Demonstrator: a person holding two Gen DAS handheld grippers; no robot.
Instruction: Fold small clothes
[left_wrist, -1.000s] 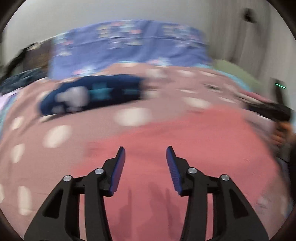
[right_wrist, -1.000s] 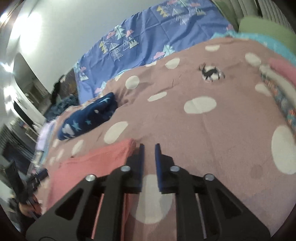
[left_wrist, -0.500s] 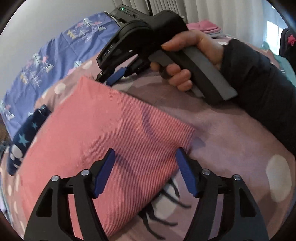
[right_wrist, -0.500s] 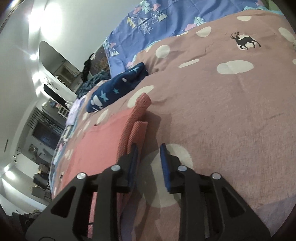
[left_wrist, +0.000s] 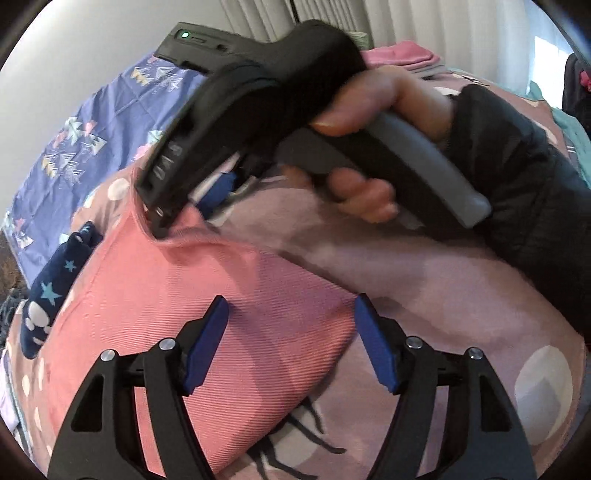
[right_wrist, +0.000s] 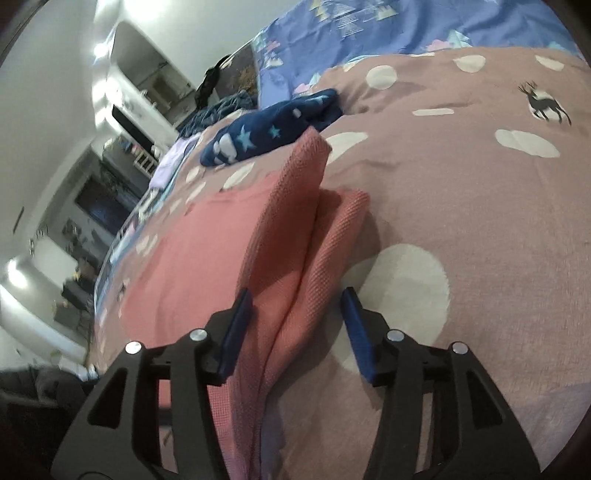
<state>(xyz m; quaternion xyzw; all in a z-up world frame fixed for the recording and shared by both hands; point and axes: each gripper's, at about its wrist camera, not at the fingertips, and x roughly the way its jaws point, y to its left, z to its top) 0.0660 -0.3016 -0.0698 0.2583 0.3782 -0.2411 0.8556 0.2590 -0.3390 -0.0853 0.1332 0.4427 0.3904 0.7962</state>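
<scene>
Both grippers' fingers have just been opening: the right gripper (right_wrist: 295, 325) is letting go of the pink cloth's (left_wrist: 229, 317) folded edge, the left gripper (left_wrist: 291, 343) spreading wide over its corner on the bed (right_wrist: 461, 206).

Polka-dot bedspread (right_wrist: 480, 206), blue patterned sheet (right_wrist: 388, 26)

A bed is being covered by a mauve bedspread (right_wrist: 461, 192) printed with white dots and dark deer. A folded pink garment (left_wrist: 229, 314) is lying directly on it, with a navy star-patterned garment (right_wrist: 269, 129) lying beyond. A blue patterned sheet (right_wrist: 388, 22), possibly a pillow, is lying at the far end.
</scene>
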